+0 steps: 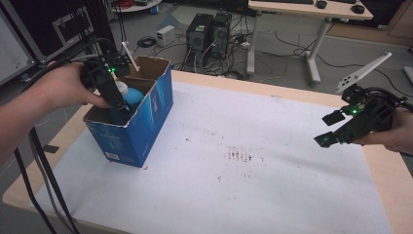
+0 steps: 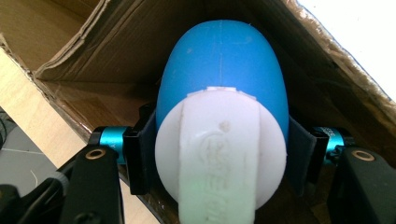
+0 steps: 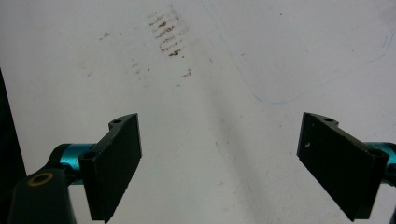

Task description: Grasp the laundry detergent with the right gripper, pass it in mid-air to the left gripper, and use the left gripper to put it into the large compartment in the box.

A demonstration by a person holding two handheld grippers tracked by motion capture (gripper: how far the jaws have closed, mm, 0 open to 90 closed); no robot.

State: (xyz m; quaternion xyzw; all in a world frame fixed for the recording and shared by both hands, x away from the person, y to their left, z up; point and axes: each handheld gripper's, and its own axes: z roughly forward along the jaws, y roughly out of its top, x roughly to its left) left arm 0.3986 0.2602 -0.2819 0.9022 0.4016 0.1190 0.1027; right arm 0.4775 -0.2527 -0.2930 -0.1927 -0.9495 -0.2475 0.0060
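Beyond the table stretches a grey floor with two dark computer towers (image 1: 208, 30), loose cables and a second desk (image 1: 311, 9); closer in, we work on a wooden table (image 1: 394, 170) covered by a white sheet (image 1: 272, 146) that carries a smear of brown marks (image 1: 239, 155). At its left end stands an open blue cardboard box (image 1: 141, 122), torn along the rim. Down inside it we hold our left gripper (image 1: 119, 103), jaws narrowed onto a blue and white bottle (image 2: 222, 93); the pads (image 2: 140, 154) press its flanks just behind the white cap, with the blue body pointing deeper into the box. We judge it to be smooth, rounded plastic, probably light and fairly stiff but slippery, so the best hold is where we have it, across the widest part beside the cap rather than on the tapering blue end. Our right gripper (image 1: 333, 129) hovers over the sheet at the table's right side, jaws spread wide with nothing between them.
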